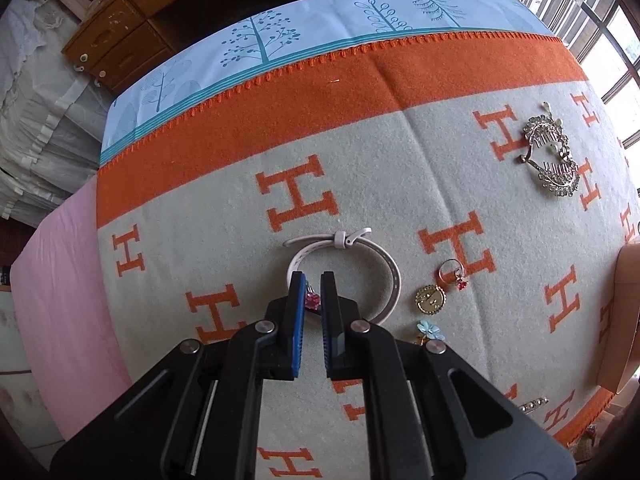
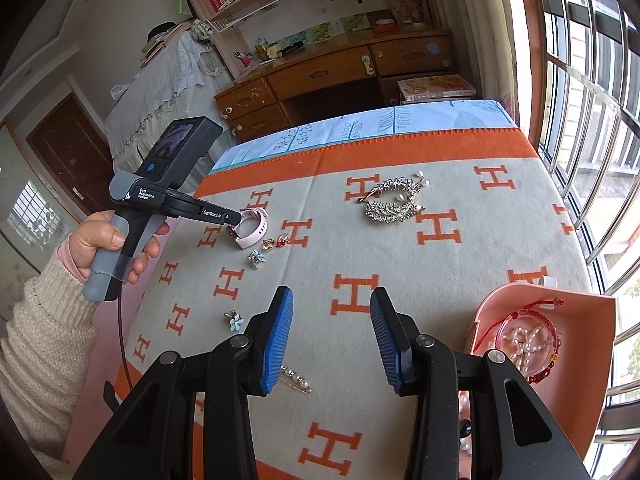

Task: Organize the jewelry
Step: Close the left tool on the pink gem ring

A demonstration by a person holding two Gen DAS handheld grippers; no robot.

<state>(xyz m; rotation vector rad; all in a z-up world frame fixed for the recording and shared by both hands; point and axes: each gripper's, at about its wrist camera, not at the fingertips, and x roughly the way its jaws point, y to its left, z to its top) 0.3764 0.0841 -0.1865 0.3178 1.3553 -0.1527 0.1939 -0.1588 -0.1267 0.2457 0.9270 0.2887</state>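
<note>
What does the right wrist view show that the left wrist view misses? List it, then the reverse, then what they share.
Only the right wrist view: the pink box with pearl and red bracelets inside, the hand holding the left gripper, and the open right gripper.
Only the left wrist view: a small pink-red piece pinched between the left gripper's jaws.
Both: the pale pink watch, rhinestone hair comb, blanket.

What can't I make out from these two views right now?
- Left wrist view: the pink piece between the left gripper fingers is mostly hidden by them; type unclear.
- Right wrist view: the pink box is cut by the edge; the right gripper covers its contents.
- The pearl pin is partly behind a finger.
</note>
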